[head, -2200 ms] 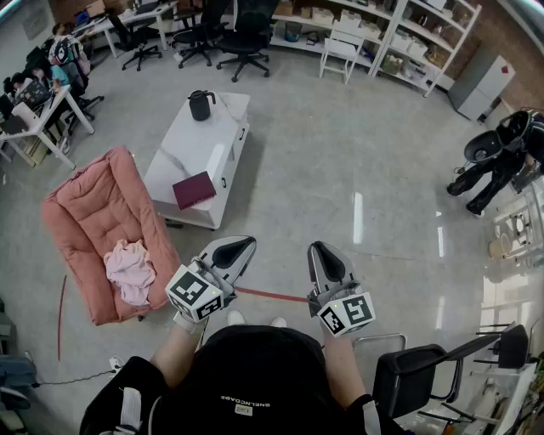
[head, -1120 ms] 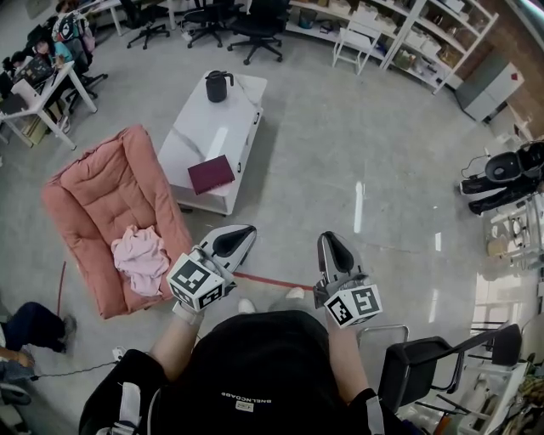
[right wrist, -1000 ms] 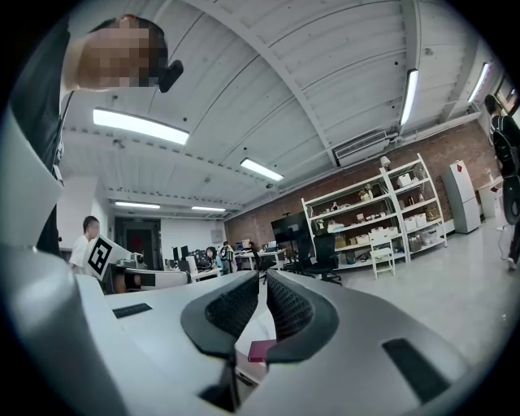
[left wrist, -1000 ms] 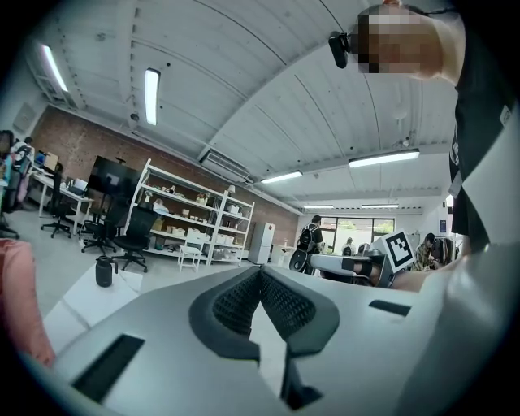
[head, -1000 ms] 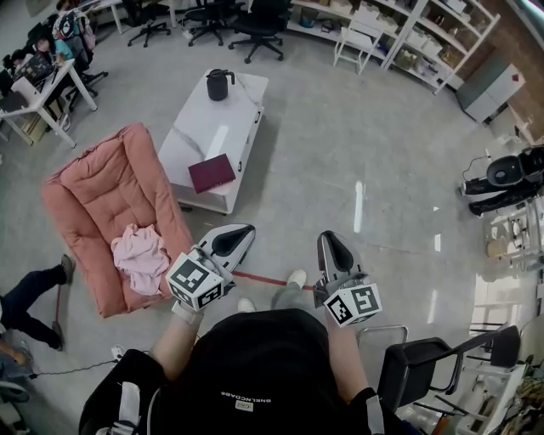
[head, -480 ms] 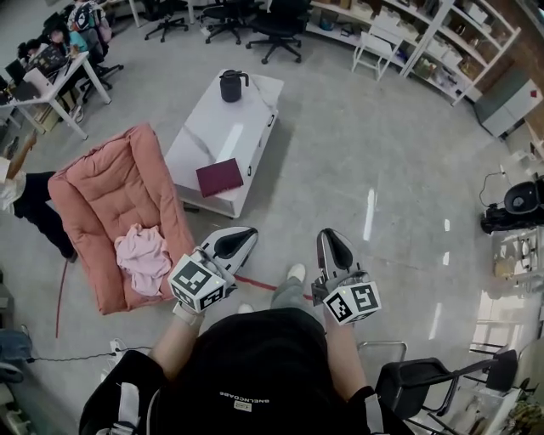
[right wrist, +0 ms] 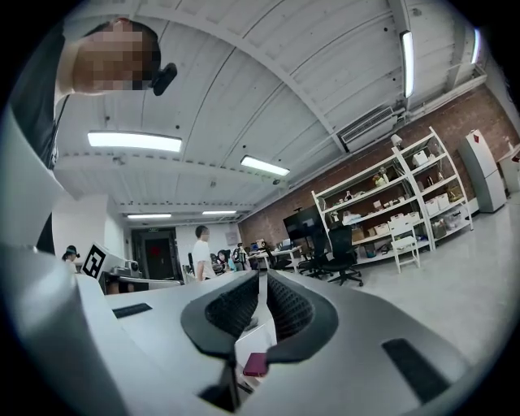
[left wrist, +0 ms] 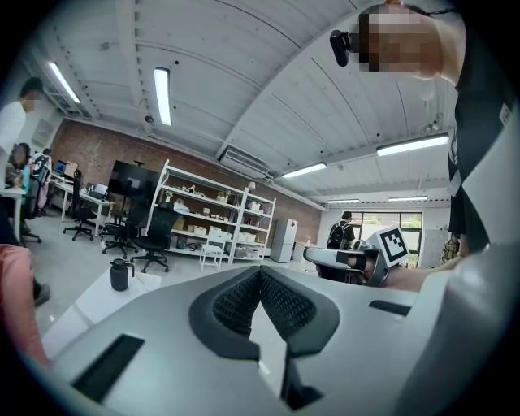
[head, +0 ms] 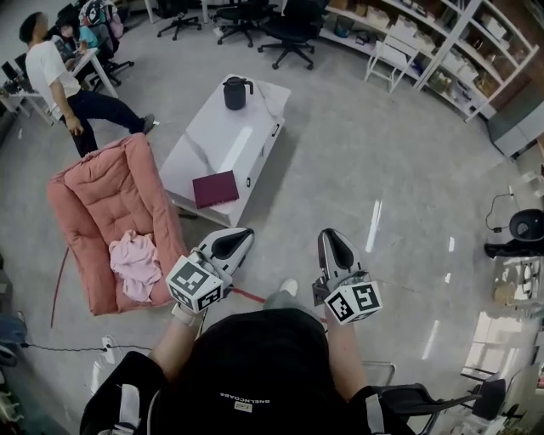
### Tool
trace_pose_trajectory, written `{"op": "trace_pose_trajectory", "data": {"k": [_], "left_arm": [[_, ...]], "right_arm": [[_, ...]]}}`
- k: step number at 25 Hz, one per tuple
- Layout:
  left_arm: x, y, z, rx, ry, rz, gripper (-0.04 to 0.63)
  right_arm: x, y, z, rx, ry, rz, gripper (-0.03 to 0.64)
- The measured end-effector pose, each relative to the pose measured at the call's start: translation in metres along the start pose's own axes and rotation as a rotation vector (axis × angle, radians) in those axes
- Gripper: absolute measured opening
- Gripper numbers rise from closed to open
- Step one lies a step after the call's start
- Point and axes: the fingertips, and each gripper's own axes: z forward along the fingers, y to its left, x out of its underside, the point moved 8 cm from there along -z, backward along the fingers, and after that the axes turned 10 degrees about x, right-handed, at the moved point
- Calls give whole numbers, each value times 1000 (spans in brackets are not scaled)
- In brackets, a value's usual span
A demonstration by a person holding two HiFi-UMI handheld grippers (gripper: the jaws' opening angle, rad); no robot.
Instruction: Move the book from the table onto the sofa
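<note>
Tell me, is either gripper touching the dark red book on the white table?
Apart. The head view shows the left gripper and the right gripper near the person's body, with open floor between them and the book on the table.

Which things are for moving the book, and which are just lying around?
For the job: book, table, sofa.
Just lying about: jug, pink cloth, office chair.

Book (right wrist: 253, 364) mostly behind the right tool (right wrist: 262, 280), black chair (head: 415, 398) half off the head view's bottom edge
</note>
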Motion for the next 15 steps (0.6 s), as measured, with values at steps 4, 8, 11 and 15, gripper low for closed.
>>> {"op": "trace_pose_trajectory", "data": {"k": [4, 8, 11, 15], "left_arm": [[-3, 6, 36, -26, -7, 3, 15], [-4, 12, 74, -53, -12, -1, 15], [-6, 13, 102, -70, -16, -3, 15], [-6, 12, 136, -86, -17, 3, 15]], "right_arm": [[-10, -35, 19, -27, 8, -3, 51], [-19, -71, 34, -52, 16, -7, 51], [-25, -99, 44, -76, 16, -10, 51], [-31, -129, 53, -98, 25, -4, 51]]}}
